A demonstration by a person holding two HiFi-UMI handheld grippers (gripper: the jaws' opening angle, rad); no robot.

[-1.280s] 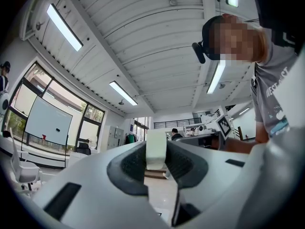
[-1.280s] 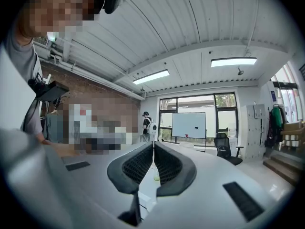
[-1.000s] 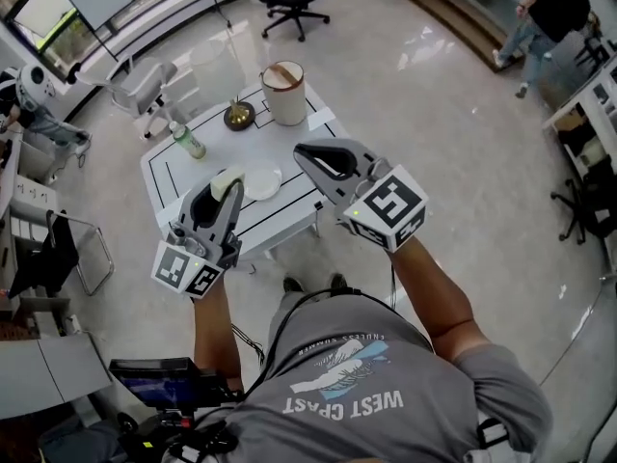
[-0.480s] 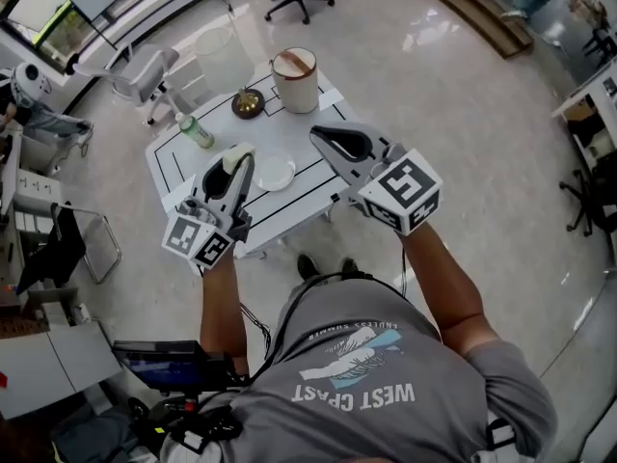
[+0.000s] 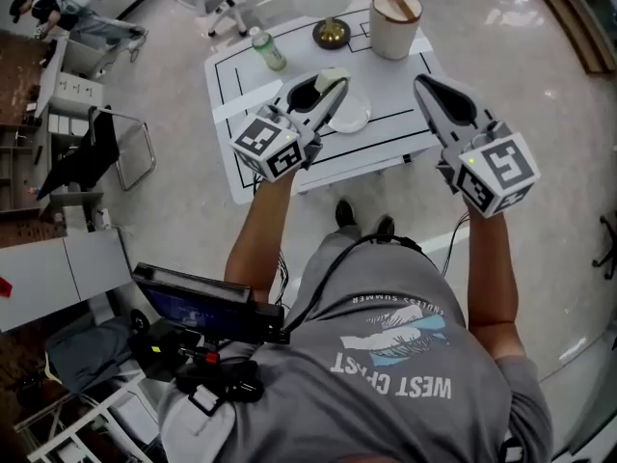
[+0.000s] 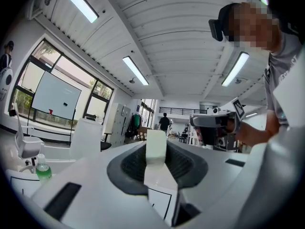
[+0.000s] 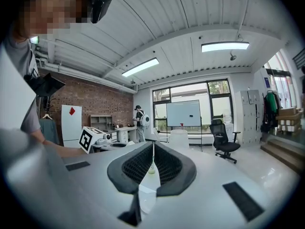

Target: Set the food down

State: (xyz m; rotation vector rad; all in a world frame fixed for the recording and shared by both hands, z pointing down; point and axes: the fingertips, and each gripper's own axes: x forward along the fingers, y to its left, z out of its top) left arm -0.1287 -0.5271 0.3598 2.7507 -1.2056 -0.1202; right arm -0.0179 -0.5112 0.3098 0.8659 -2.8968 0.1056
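- Head view: the left gripper (image 5: pixel 326 93) carries the pale food (image 5: pixel 334 75) over the worktop (image 5: pixel 395 135), just beside the plate (image 5: pixel 355 120). Let go here, it could miss the plate.
- Left gripper view: the jaws are clamped on the food at their tips, a hold that could slip.
- Right gripper view: the right gripper (image 7: pixel 151 162) has its jaws together and empty, so it cannot catch.

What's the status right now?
Left gripper shut on food. Right gripper shut, empty. Plate bare, nothing in the way.
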